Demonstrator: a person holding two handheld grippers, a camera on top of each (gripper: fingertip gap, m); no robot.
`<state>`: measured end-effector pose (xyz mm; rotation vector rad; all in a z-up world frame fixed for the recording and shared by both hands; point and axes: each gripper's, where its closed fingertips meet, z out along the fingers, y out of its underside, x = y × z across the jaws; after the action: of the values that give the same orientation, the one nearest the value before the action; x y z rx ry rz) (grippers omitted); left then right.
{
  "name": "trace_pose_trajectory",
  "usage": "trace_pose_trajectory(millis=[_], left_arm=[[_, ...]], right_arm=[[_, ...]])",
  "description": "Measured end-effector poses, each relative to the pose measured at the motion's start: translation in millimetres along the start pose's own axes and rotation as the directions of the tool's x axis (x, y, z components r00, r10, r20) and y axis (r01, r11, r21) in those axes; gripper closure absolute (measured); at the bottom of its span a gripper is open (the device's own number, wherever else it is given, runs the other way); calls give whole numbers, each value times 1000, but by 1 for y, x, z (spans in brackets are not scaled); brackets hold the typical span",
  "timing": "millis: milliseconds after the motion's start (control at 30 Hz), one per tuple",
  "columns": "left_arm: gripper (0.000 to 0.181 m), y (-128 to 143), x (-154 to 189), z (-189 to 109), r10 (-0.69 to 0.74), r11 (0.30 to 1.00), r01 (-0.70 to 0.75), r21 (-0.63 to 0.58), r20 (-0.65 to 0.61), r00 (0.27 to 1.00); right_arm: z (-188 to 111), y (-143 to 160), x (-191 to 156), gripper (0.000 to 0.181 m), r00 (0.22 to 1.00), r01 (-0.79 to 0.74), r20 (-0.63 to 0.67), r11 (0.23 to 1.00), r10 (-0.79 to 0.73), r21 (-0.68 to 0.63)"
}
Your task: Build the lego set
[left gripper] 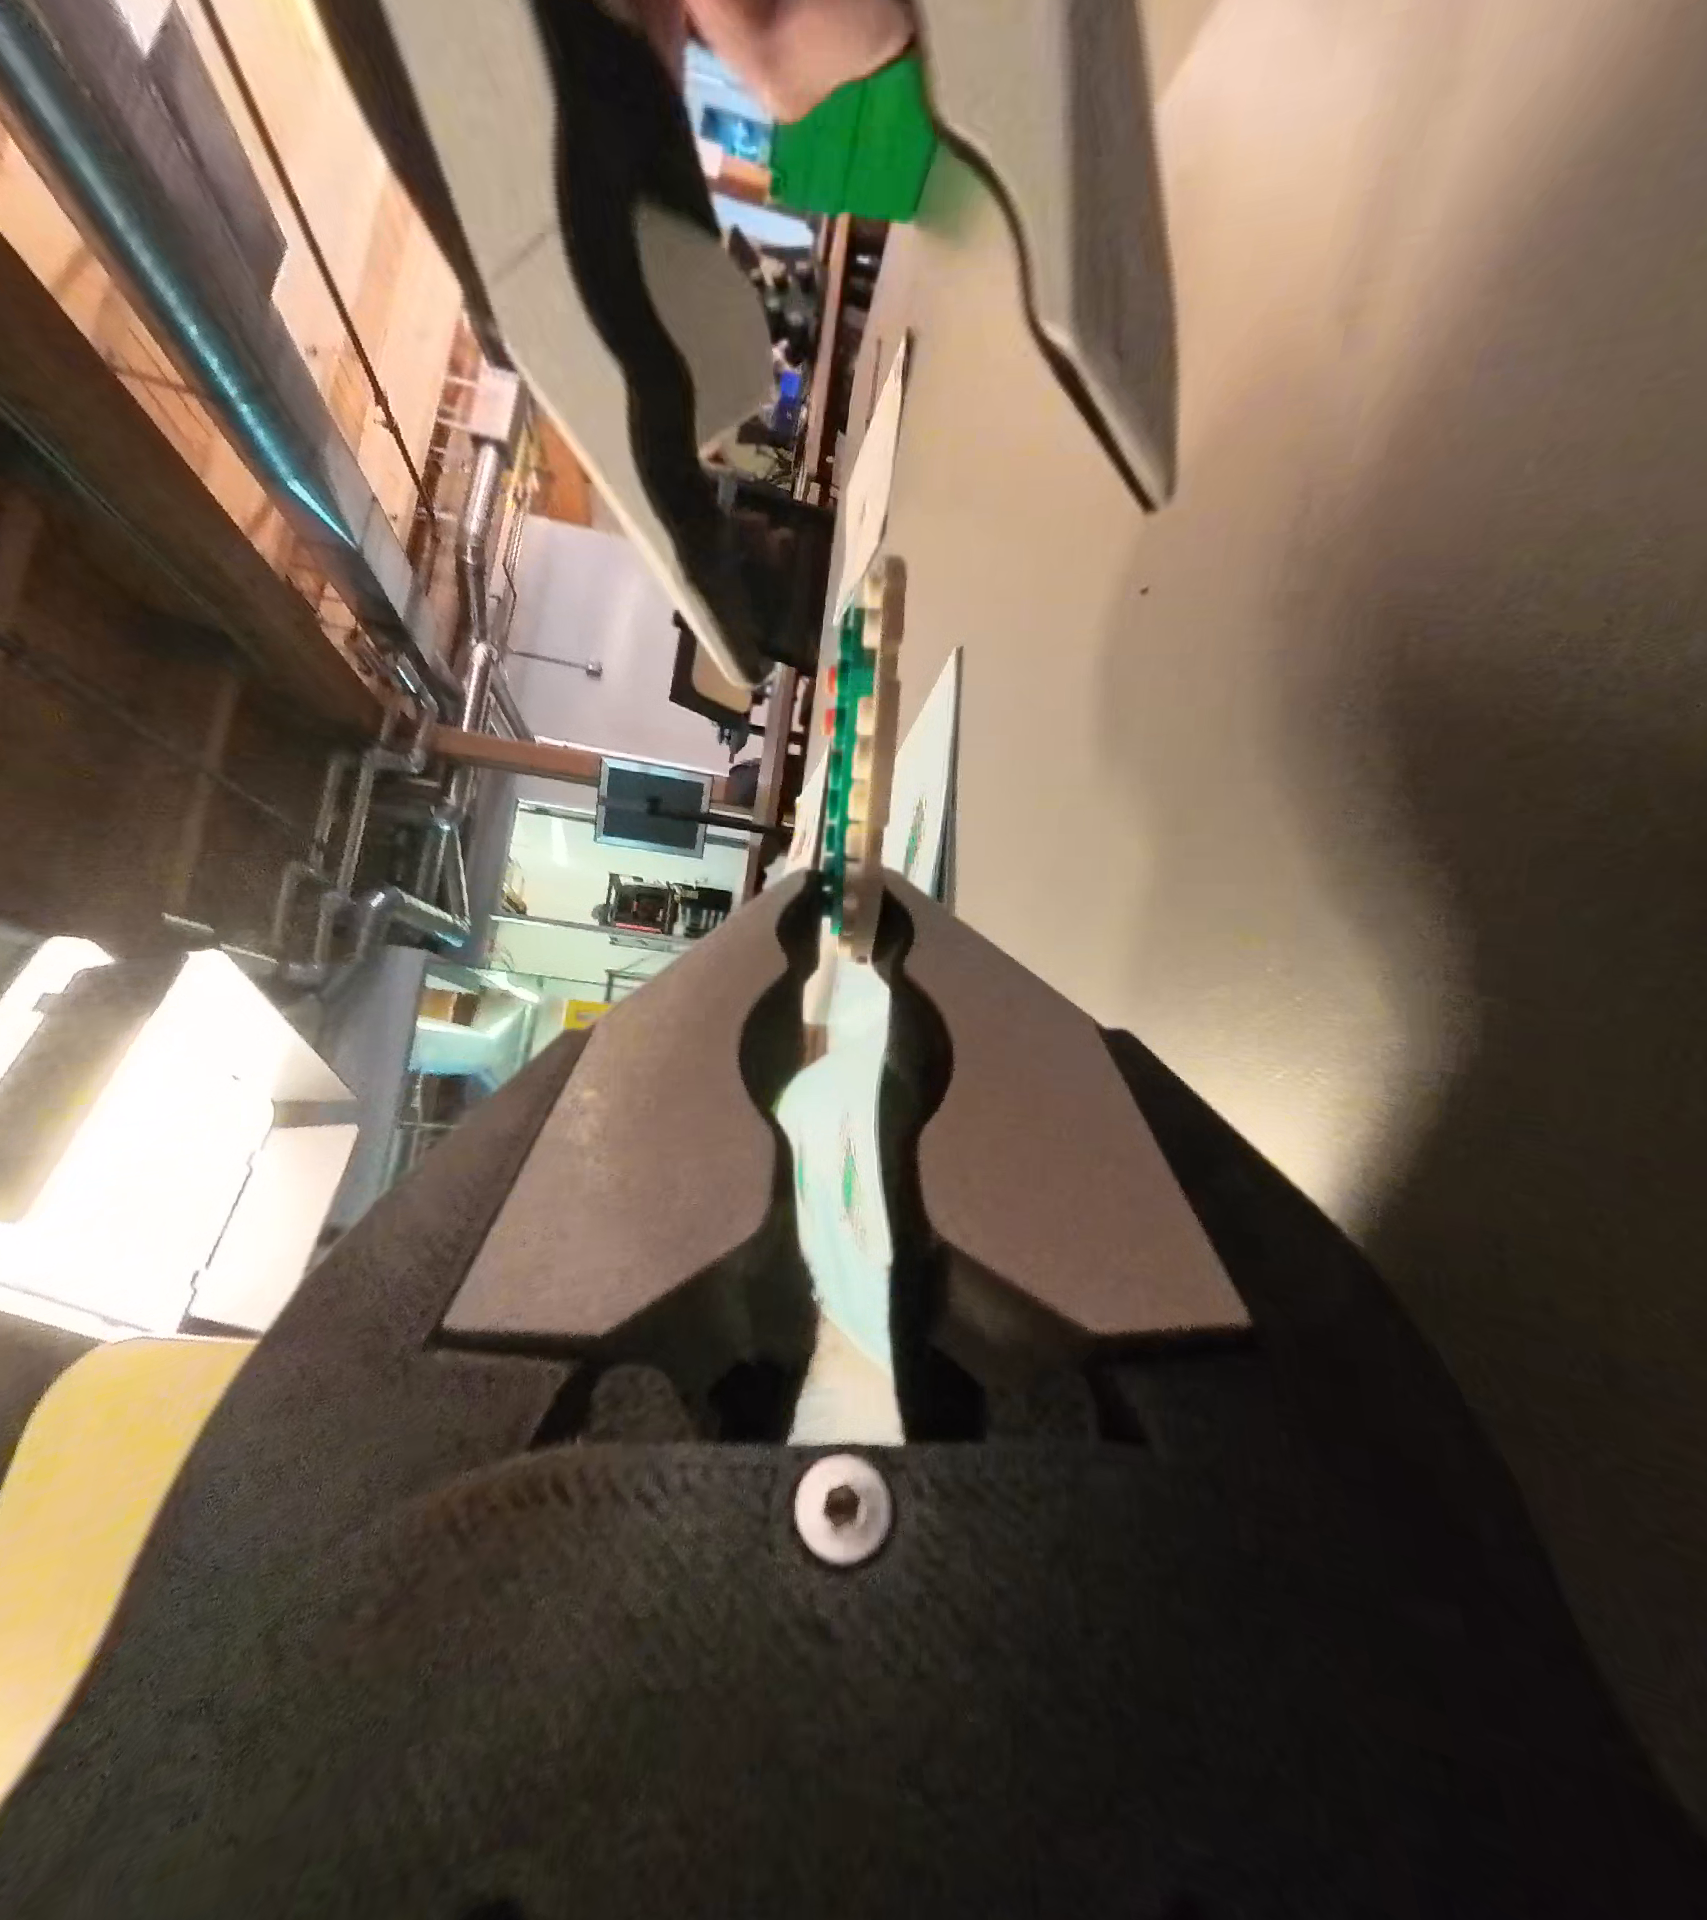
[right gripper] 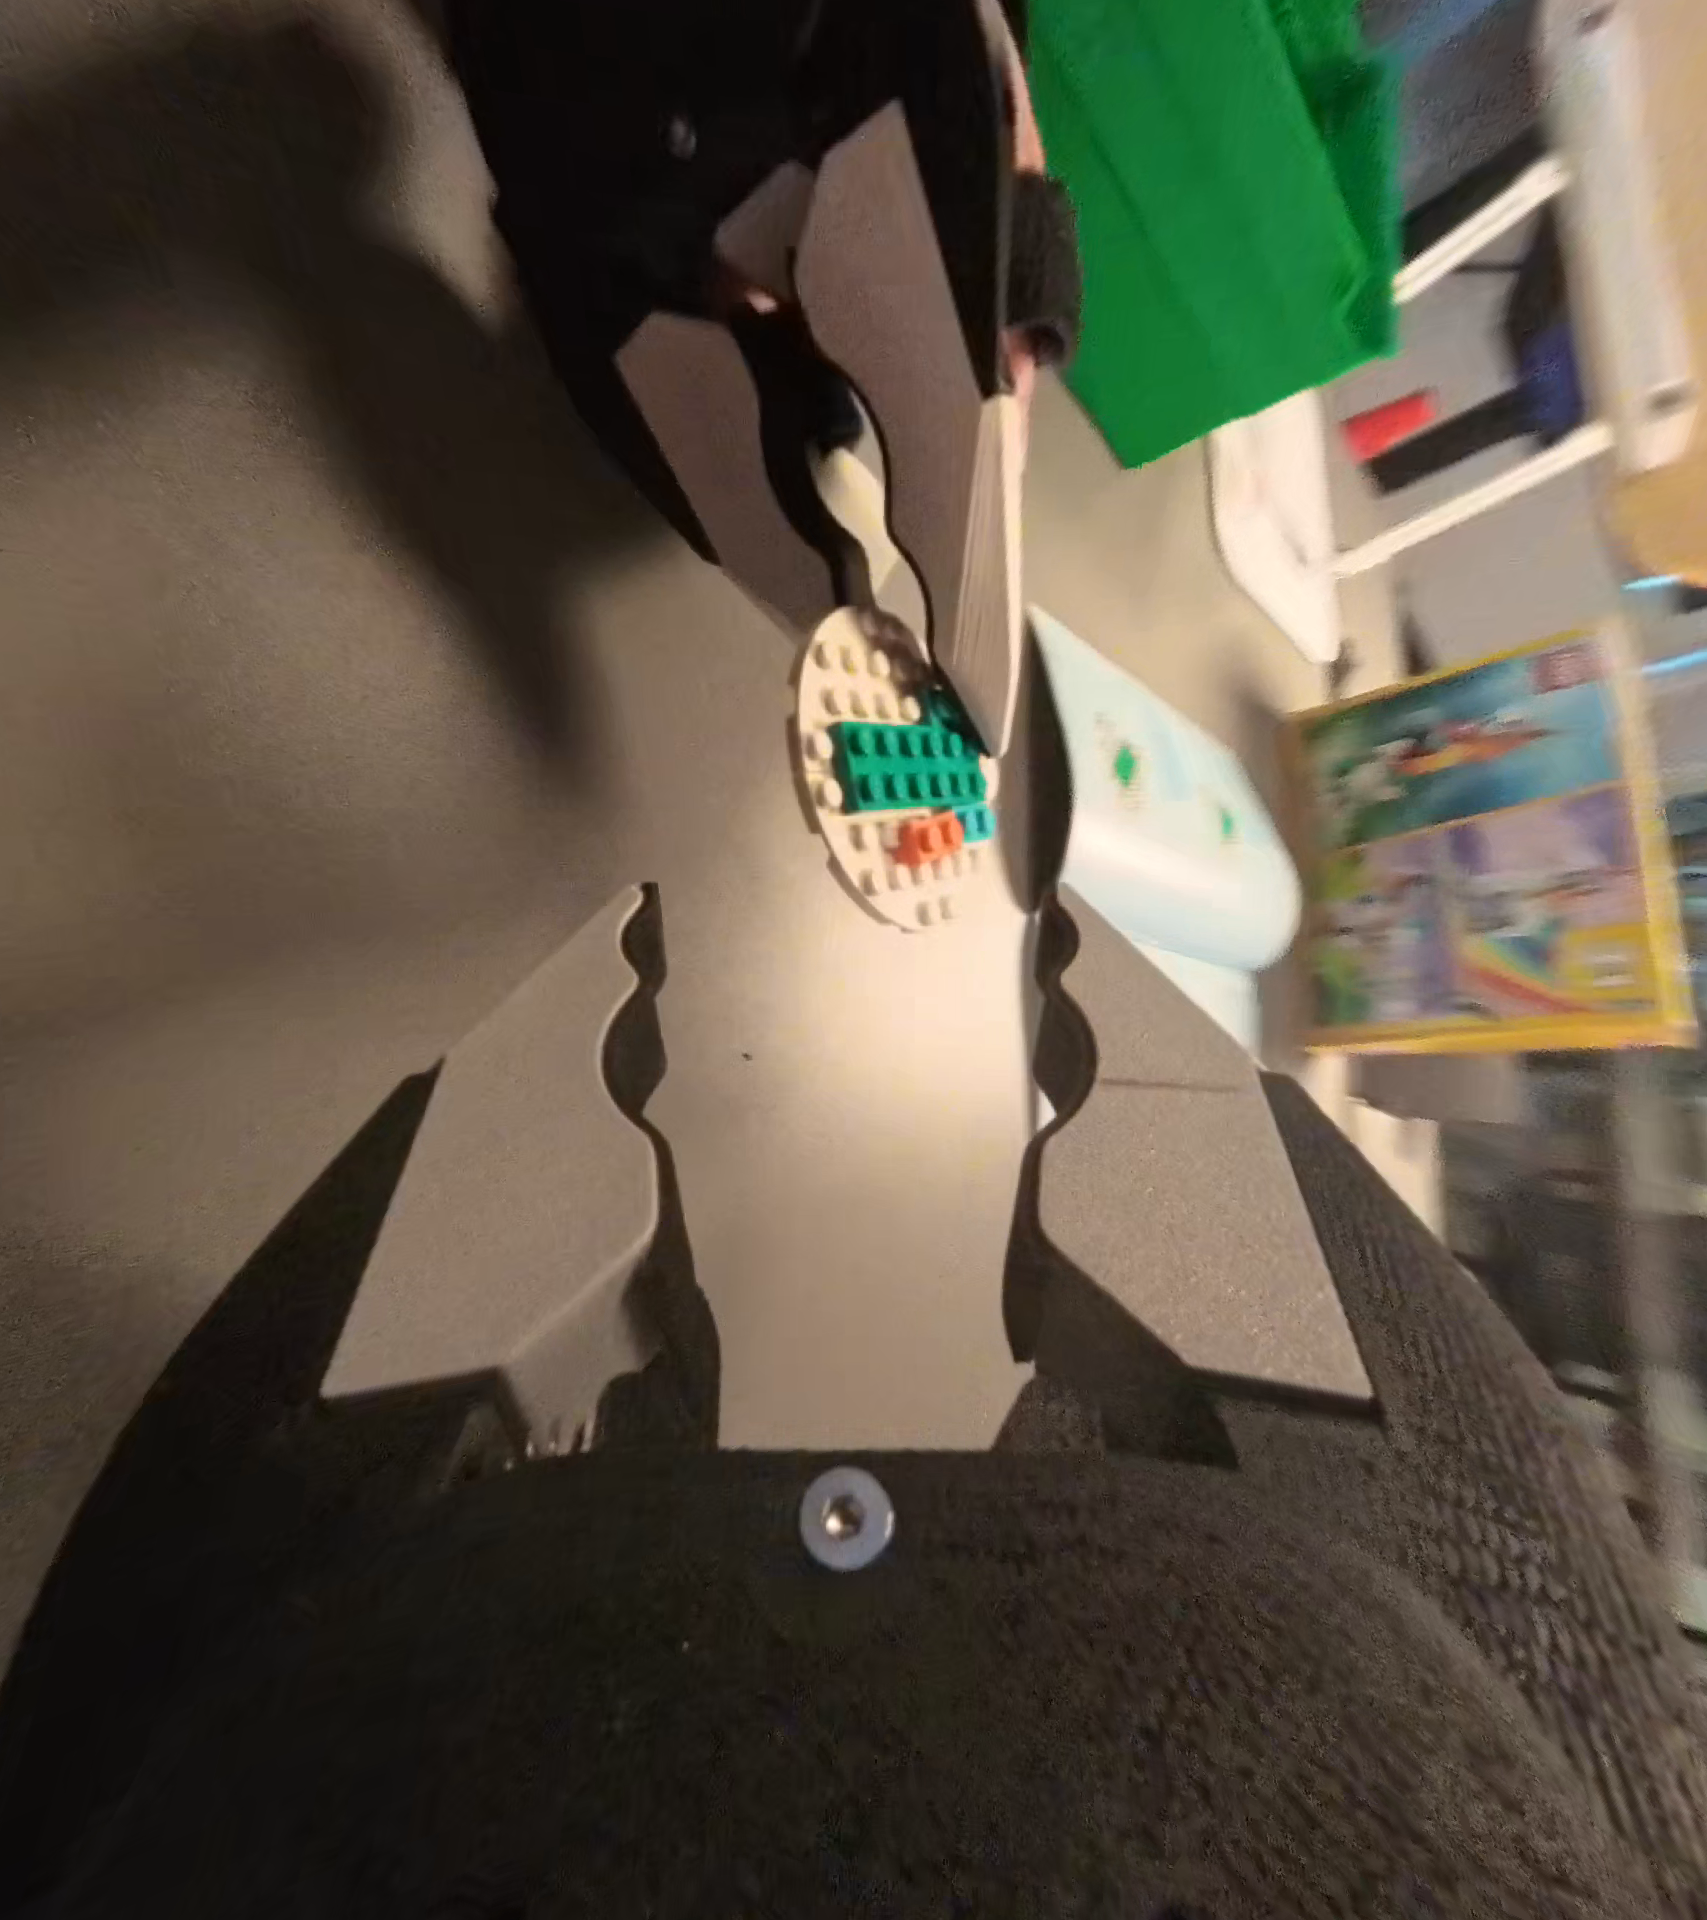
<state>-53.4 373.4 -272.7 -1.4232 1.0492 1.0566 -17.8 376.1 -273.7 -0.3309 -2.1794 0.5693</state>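
A round cream studded plate carries green bricks, a small orange brick and a teal piece. My left gripper is shut on the plate's rim and holds it on edge over the table; the plate shows edge-on with the green bricks on its left face. In the right wrist view the left gripper comes in from above. My right gripper is open and empty, just short of the plate. It also shows in the left wrist view, jaws wide apart.
The grey table lies under both grippers. An open instruction booklet lies right of the plate, with the yellow-edged set box beyond it. A person's green sleeve is behind the left gripper. Shelving stands at the far right. There is about 4 centimeters between the tips of the two grippers.
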Motion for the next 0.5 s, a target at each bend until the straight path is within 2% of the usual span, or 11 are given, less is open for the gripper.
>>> trace_pose_trajectory(millis=[100,167,300,500], left_arm=[[174,2,0,0,-20,1000,20,-8,-3,1000],[174,1,0,1,-23,1000,23,-9,-8,1000],[175,1,1,0,-18,1000,18,-10,-11,1000],[175,0,3,-1,-20,1000,19,-10,-20,1000]], right_arm=[[5,1,5,113,981,108,-154,993,-115,-54],[9,-1,5,122,965,157,-199,985,-169,-73],[16,-1,2,129,953,193,-215,976,-212,-105],[22,-2,-2,133,959,162,-223,984,-176,-80]])
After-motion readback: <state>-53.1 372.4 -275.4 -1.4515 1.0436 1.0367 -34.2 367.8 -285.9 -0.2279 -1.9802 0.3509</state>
